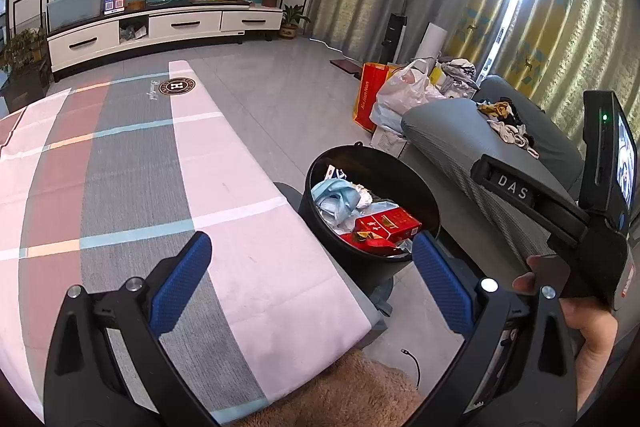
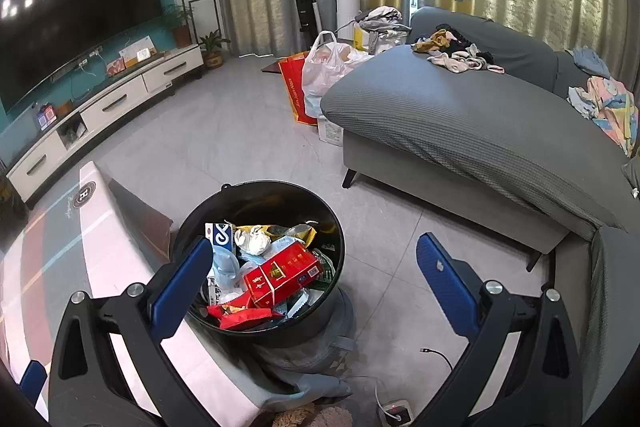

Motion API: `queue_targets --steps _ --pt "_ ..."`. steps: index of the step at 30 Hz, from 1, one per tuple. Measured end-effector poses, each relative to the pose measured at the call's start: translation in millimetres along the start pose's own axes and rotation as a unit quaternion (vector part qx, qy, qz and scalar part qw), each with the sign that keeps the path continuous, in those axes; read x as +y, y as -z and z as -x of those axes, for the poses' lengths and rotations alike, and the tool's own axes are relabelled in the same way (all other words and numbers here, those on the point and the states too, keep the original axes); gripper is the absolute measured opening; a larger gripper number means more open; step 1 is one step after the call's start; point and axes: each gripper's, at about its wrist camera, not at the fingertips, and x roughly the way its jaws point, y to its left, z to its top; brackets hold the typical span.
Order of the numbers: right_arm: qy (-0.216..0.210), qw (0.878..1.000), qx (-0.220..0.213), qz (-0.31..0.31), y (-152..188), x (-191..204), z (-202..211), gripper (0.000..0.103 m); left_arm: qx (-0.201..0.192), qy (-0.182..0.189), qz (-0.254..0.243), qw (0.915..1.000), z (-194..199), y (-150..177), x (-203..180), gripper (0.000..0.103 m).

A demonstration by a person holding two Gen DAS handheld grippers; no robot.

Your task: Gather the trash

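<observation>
A black round bin (image 2: 338, 247) stands on the floor beside the cloth-covered table (image 1: 240, 187). Inside it lie a red carton (image 2: 282, 275), a red wrapper (image 2: 240, 315), a crumpled white paper ball (image 2: 252, 241), a blue-and-white box (image 2: 220, 235) and other scraps. My right gripper (image 2: 314, 265) hovers open just above and in front of the bin, nothing between its blue fingers. My left gripper (image 1: 312, 261) is open over the table's right corner, with the bin (image 1: 312, 167) ahead and right of it and the red carton (image 1: 390, 223) showing inside. Nothing is held.
A grey sofa (image 2: 460, 115) with loose clothes stands right of the bin. Plastic and red paper bags (image 2: 320, 75) sit on the floor by its end. A TV cabinet (image 1: 160, 27) lines the far wall. A power strip (image 2: 394, 413) and cable lie on the floor nearby. A hand (image 1: 588, 339) holds the right gripper's body.
</observation>
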Motion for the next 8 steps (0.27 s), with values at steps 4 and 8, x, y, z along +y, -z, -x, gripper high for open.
queue_targets --steps 4,8 --pt "0.001 1.000 0.000 -0.001 -0.4 -0.3 0.8 0.100 0.003 0.005 0.005 1.0000 0.7 0.2 1.1 0.100" --pt "0.000 1.000 0.002 0.001 -0.3 0.0 -0.1 0.100 0.003 0.003 0.009 1.0000 0.9 0.2 3.6 0.100"
